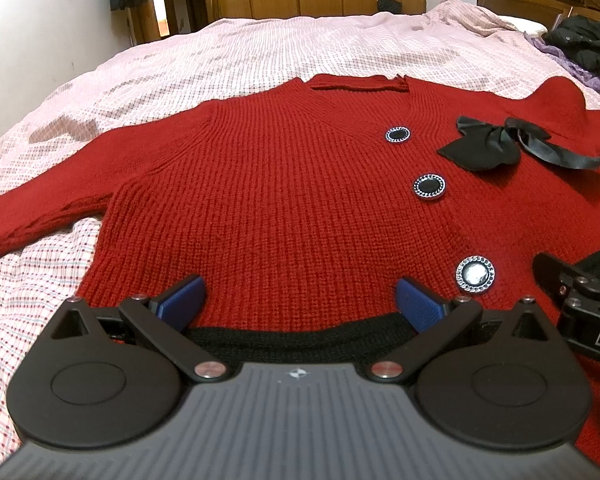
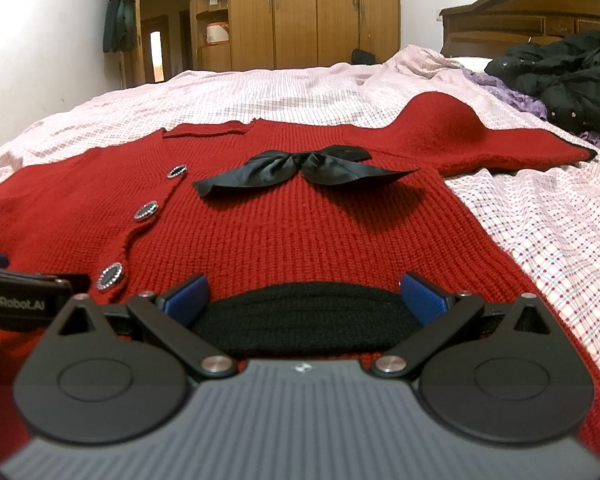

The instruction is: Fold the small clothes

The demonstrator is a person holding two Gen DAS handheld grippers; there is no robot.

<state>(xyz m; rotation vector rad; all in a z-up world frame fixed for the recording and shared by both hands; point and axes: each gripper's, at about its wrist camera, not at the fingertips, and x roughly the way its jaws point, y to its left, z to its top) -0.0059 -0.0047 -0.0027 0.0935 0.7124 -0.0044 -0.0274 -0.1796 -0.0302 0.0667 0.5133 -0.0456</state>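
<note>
A red knitted cardigan (image 1: pixel 260 184) was spread flat across the middle of both frames on the checked bed sheet (image 1: pixel 40 280). The left gripper (image 1: pixel 300 300) was held at its black hem (image 1: pixel 300 338), fingers apart; the right gripper (image 2: pixel 304 298) likewise, fingers apart. A black bow (image 2: pixel 304 168) was seen centre-right.
</note>
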